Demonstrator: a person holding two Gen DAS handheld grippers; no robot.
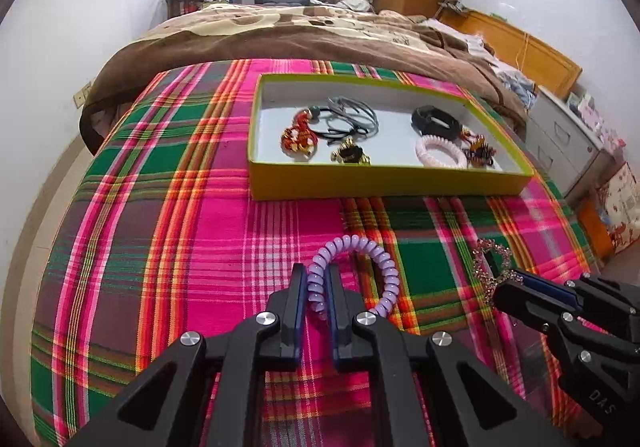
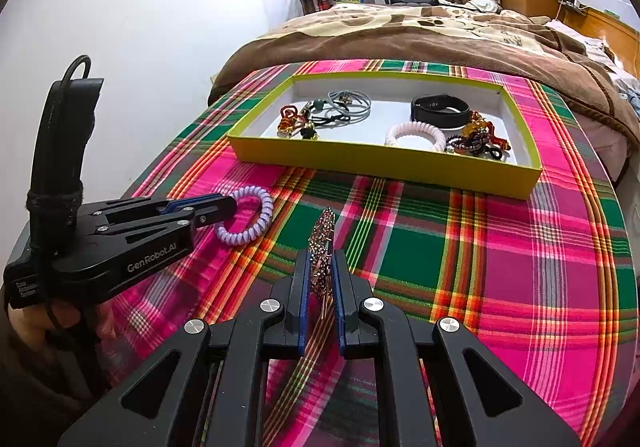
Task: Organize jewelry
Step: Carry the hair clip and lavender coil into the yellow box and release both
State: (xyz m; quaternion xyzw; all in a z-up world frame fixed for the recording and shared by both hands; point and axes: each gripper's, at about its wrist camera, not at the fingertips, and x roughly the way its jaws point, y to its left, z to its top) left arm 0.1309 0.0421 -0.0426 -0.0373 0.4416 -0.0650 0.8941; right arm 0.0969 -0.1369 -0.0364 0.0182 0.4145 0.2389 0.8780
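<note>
While both grippers sit low over the plaid cloth, each has something pinched between its pads. Left gripper: jaws narrow, blue-edged pads closed on one side of a lilac spiral hair tie; the rest of the coil loops out to the right of the fingers and lies against the cloth. Seen from the right wrist, the same coil sticks out past the left gripper's tips, with a hand partly visible under the handle. Right gripper: jaws nearly together, clamped on a rhinestone hair clip held edge-on, its beaded end pointing forward beyond the fingertips. From the left wrist the clip shows as a sparkly outline at the right gripper's tips; whether its far end touches the cloth, cannot tell. Beyond both tools, well apart from them, a shallow yellow-green box rests on the cloth. Inside it: grey and black elastic ties and red-gold pieces toward the left, a black band, a pale pink spiral tie and a cluster of dark beaded items toward the right. Behind the box, a brown blanket covers the bed.
</note>
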